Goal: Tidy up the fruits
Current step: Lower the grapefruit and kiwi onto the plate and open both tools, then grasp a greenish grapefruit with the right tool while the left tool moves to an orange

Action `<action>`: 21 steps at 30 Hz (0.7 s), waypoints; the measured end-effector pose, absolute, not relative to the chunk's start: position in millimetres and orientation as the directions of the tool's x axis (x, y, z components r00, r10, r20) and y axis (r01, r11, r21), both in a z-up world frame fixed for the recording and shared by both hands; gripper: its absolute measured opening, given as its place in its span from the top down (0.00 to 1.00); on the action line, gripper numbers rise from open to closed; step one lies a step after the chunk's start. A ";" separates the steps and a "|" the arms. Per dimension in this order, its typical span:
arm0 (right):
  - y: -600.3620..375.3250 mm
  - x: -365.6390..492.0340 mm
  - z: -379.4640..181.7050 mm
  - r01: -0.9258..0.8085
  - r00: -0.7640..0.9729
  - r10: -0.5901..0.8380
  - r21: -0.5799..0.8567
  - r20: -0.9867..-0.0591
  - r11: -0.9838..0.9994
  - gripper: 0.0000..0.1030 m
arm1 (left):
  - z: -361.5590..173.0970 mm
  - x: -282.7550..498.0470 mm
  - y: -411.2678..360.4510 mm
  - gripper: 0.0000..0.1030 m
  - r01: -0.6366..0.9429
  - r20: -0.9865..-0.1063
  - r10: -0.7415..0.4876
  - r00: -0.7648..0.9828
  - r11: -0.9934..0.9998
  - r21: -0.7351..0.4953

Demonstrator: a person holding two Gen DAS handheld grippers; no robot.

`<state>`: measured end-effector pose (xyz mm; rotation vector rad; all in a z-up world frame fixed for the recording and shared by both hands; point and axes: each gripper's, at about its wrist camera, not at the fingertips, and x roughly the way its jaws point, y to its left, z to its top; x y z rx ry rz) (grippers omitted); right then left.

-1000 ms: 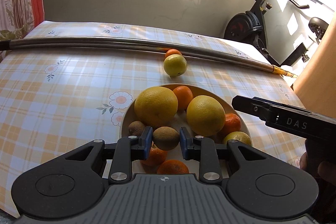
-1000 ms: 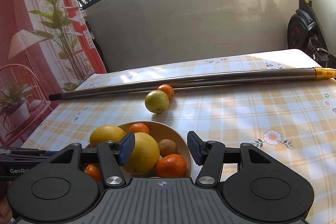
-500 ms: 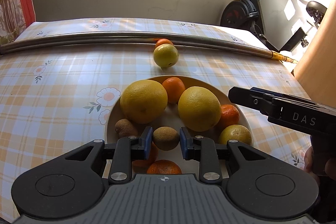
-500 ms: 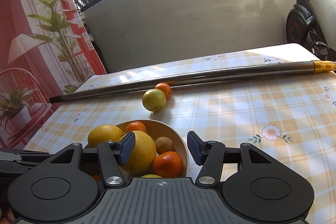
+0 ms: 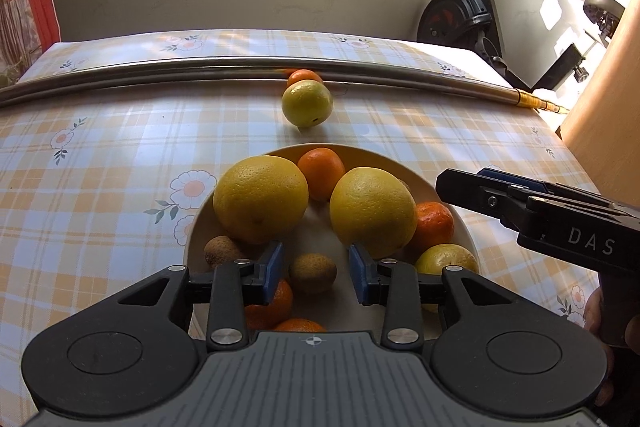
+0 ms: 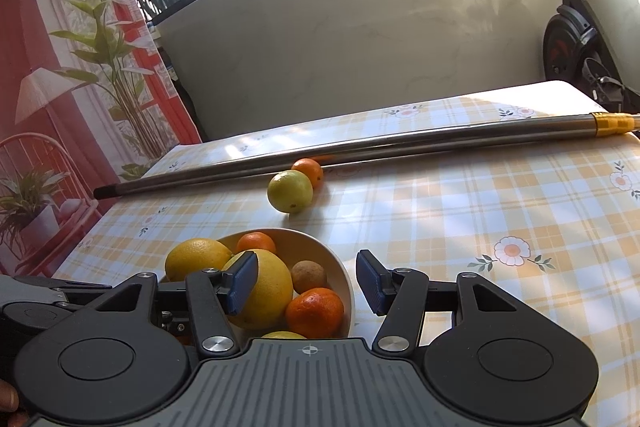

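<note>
A cream bowl (image 5: 400, 167) on the checked tablecloth holds two big yellow citrus (image 5: 260, 203), several mandarins, a yellow-green citrus (image 5: 446, 259) and two kiwis. My left gripper (image 5: 316, 269) hovers over the bowl's near side with its jaws opening. A brown kiwi (image 5: 313, 273) lies in the bowl between the blue pads, with a gap on each side. My right gripper (image 6: 306, 281) is open with nothing between its fingers, above the bowl's right rim (image 6: 344, 267). A loose yellow-green citrus (image 5: 307, 103) and a small mandarin (image 5: 304, 77) sit on the table beyond the bowl.
A long metal pole (image 5: 160, 73) lies across the far side of the table, with the small mandarin against it. An exercise bike (image 5: 460, 15) stands past the table's far right corner. A wooden panel (image 5: 608, 115) rises at the right edge.
The left gripper's jaws have spread and let go of the kiwi, which now rests in the bowl. The left gripper came a little further over the bowl. The right gripper stayed still.
</note>
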<state>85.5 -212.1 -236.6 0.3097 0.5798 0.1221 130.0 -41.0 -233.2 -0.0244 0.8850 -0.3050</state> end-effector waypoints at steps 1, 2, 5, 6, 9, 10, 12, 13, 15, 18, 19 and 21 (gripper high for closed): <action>-212.1 85.3 -236.6 -0.026 0.831 0.199 0.321 -0.520 0.947 0.50 | -230.8 128.6 -36.9 0.63 0.242 -0.752 -0.279 0.597 0.957 -0.162; -212.2 85.3 -236.7 -0.025 0.831 0.200 0.323 -0.520 0.946 0.50 | -227.3 126.5 -30.6 0.63 0.229 -0.741 -0.291 0.605 0.955 -0.187; -212.2 84.8 -237.6 -0.026 0.829 0.205 0.329 -0.521 0.944 0.50 | -219.0 122.3 -14.3 0.62 0.182 -0.718 -0.296 0.630 0.955 -0.234; -212.1 84.8 -237.7 -0.026 0.828 0.205 0.329 -0.522 0.944 0.50 | -216.7 121.9 -9.6 0.62 0.165 -0.713 -0.288 0.639 0.957 -0.238; -211.8 84.8 -237.8 -0.029 0.826 0.209 0.331 -0.524 0.943 0.50 | -212.4 122.4 1.8 0.62 0.123 -0.703 -0.258 0.662 0.964 -0.238; -211.8 84.8 -237.9 -0.029 0.825 0.209 0.331 -0.525 0.943 0.50 | -211.9 122.7 4.6 0.62 0.113 -0.702 -0.253 0.665 0.964 -0.240; -211.1 84.8 -238.2 -0.027 0.824 0.208 0.330 -0.527 0.944 0.50 | -210.1 123.9 12.6 0.62 0.091 -0.700 -0.244 0.671 0.964 -0.249; -210.7 84.7 -238.7 -0.025 0.823 0.207 0.329 -0.529 0.944 0.50 | -208.9 125.3 15.7 0.62 0.084 -0.699 -0.241 0.673 0.964 -0.252; -211.1 85.5 -239.2 -0.021 0.821 0.205 0.330 -0.534 0.944 0.50 | -206.0 129.3 23.9 0.62 0.070 -0.703 -0.238 0.670 0.963 -0.260; -212.2 87.1 -239.5 -0.018 0.819 0.204 0.330 -0.537 0.944 0.50 | -195.7 139.0 38.6 0.62 0.045 -0.694 -0.222 0.685 0.963 -0.264; -212.5 87.8 -239.4 -0.017 0.818 0.202 0.330 -0.538 0.944 0.50 | -190.0 142.0 44.2 0.62 0.038 -0.685 -0.212 0.697 0.965 -0.260; -213.5 89.2 -238.7 -0.014 0.819 0.200 0.329 -0.538 0.944 0.50 | -180.5 146.4 51.9 0.62 0.034 -0.668 -0.202 0.716 0.966 -0.256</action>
